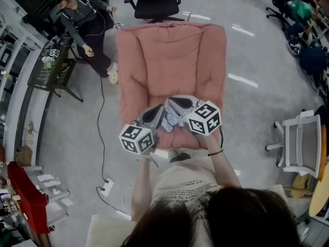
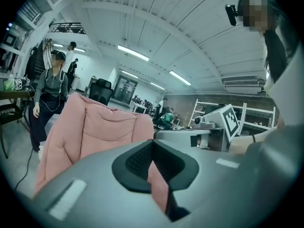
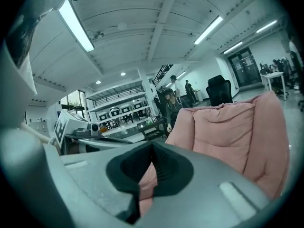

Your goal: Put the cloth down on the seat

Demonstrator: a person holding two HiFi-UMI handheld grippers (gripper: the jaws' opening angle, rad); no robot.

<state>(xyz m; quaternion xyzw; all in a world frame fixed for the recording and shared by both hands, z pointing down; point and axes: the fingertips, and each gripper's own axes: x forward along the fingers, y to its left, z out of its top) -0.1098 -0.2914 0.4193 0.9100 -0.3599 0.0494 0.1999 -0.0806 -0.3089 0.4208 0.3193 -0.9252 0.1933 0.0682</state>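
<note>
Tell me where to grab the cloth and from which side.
Pinch a raised fold on the cloth, coming from above at the chair's front. It is bunched over the front of the seat, so folds probably stand up, and the chair back blocks the far side.

Grey floor (image 1: 77, 138), black office chair (image 1: 154, 1), possibly shelving (image 3: 116, 109) behind.

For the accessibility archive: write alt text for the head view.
Seen from above, a person holds the left gripper and the right gripper, each bearing a marker cube, above the seat of a pink armchair, with a crumpled pale cloth between them. Beyond the armchair are a seated person and a black office chair.
</note>
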